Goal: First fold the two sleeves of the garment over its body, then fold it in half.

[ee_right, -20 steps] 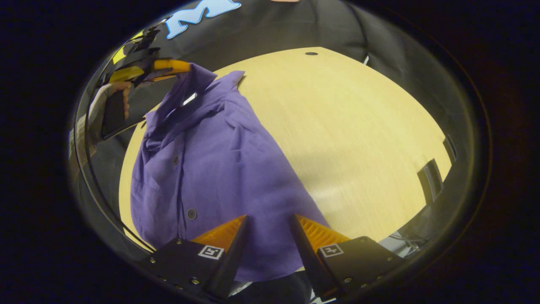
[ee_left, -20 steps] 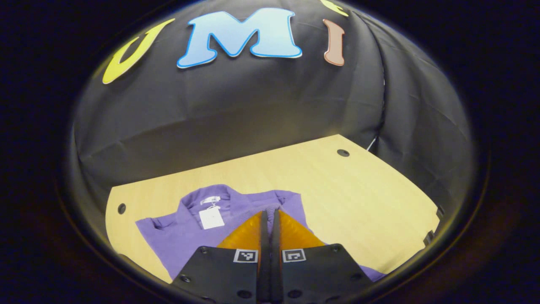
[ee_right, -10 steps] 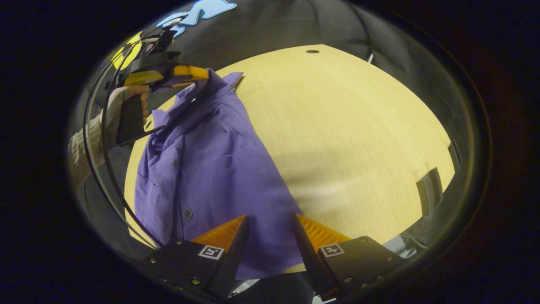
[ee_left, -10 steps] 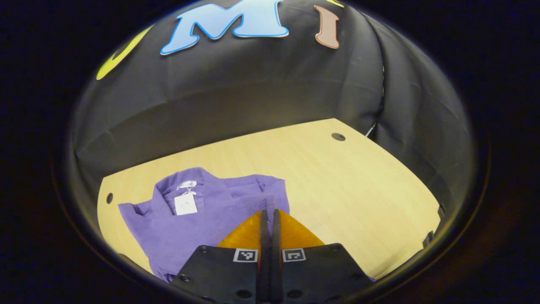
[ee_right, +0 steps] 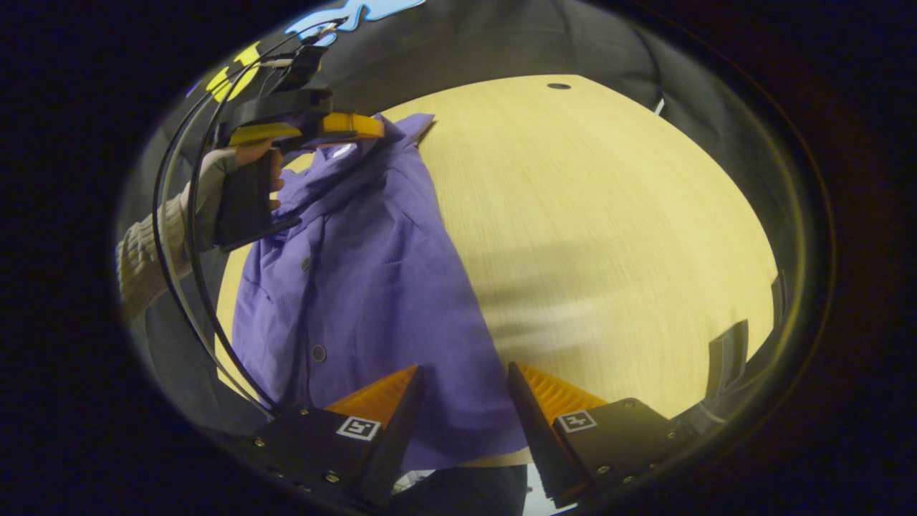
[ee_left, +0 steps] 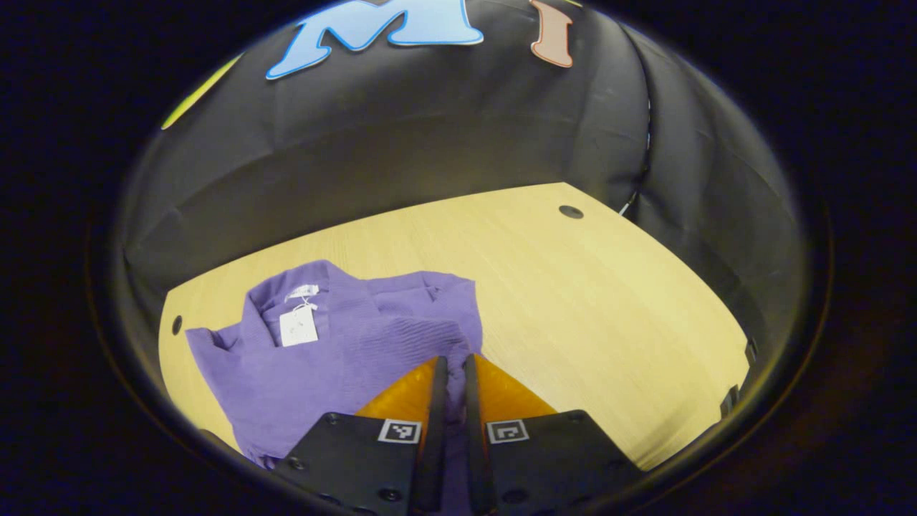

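With the purple shirt (ee_right: 372,287) on the desk (ee_right: 609,215), the left gripper (ee_left: 450,373) pinches a sleeve edge (probably mid-fold) for laying across the body, while the right gripper (ee_right: 458,387) hovers with fingers spread.

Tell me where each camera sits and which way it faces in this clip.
Left gripper view: rides the left gripper, above the purple button-up shirt, facing the black cloth wall; its own orange fingers pinch purple cloth.
Right gripper view: rides the right gripper at the shirt's hem, looking along it; its own fingers stand apart, and the left gripper and hand show farther off.
Shared: shirt, light wooden table, wall.
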A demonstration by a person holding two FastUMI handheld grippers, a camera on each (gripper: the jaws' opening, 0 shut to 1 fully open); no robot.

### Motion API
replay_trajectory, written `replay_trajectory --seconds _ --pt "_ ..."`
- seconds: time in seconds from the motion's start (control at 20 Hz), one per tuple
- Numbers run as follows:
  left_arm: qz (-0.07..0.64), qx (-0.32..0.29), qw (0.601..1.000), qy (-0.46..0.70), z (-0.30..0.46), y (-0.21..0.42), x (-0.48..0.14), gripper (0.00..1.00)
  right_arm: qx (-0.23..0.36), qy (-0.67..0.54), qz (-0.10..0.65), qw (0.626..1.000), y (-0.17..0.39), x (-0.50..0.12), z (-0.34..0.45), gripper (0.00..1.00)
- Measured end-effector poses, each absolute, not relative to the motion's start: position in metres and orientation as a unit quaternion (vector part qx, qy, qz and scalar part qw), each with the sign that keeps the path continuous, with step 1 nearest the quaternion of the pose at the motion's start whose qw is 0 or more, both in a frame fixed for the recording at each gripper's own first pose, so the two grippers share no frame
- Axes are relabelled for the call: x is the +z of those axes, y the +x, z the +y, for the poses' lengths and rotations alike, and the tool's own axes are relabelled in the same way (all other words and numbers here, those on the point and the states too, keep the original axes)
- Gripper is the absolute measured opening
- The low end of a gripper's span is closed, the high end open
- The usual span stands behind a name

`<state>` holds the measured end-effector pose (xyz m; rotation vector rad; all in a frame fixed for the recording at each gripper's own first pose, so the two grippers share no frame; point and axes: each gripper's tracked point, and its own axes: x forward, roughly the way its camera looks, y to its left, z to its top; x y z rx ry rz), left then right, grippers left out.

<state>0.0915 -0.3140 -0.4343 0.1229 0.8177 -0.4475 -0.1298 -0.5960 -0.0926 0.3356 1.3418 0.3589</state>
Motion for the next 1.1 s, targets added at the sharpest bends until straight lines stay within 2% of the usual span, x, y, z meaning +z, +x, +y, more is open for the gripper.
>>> replay_trajectory --seconds 0.05,0.2,0.6,0.9,1.1 --pt "0.399 -0.224 0.887 0.053 -0.318 0.087 -0.436 0.27 0.165 0.153 0.615 0.755 -0.129 -0.093 -0.596 0.74" --pt "0.404 -0.226 0.884 0.062 -0.317 0.081 -0.438 1.00 0.164 0.154 0.619 0.752 -0.127 -0.092 -0.595 0.74" --pt "0.415 -0.217 0.882 0.055 -0.276 0.033 -0.436 1.00 0.164 0.155 0.626 0.746 -0.127 -0.095 -0.588 0.75" --pt "0.449 -0.184 0.873 0.052 -0.195 -0.028 -0.445 1.00 0.170 0.130 0.641 0.737 -0.131 -0.099 -0.578 0.74" --pt "0.473 -0.134 0.871 0.029 -0.131 -0.063 -0.444 1.00 0.175 0.101 0.658 0.726 -0.137 -0.105 -0.572 0.75"
